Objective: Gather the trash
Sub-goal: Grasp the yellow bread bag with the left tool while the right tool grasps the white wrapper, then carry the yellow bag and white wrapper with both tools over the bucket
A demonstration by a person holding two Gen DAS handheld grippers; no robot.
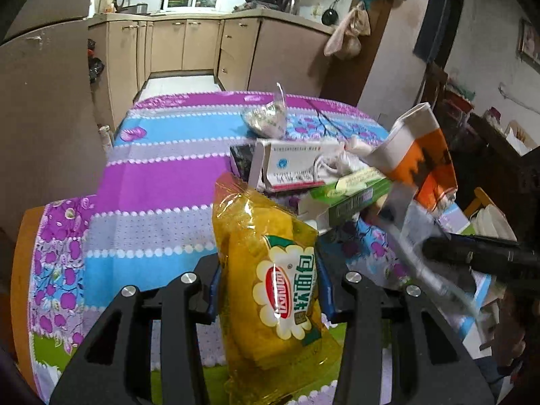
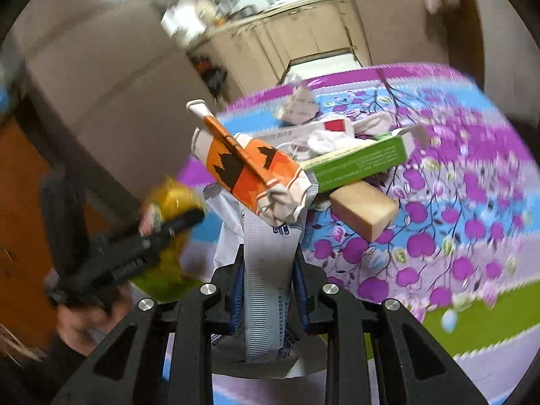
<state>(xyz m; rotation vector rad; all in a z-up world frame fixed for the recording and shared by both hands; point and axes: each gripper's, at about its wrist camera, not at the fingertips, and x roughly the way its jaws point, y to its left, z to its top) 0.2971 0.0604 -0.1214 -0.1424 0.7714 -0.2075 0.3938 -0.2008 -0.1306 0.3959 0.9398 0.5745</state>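
Left gripper clamped on a yellow crinkly plastic bread packet with a red and white flower-shaped label, packet held upright above the near edge of the bench draped in a purple, blue and grey floral cloth. Something yellow and soft visible through the packet's film; cannot tell whether whole or partly eaten.

Right gripper clamped on a flat white and grey plastic wrapper with blue print, lifted clear of the cloth. Crumpled orange and white paper bag with dark silhouettes standing just beyond the wrapper's top; whether attached to it or merely behind it cannot be told.

Remaining trash piled near the middle of the bench, right of the yellow packet: long green cardboard box lying tilted across a white cardboard box with red stripe, one flap of the green box open. Tan rectangular block poking out under the green box. Farther back, clear crumpled plastic bag with pale contents. Contents of both boxes hidden.
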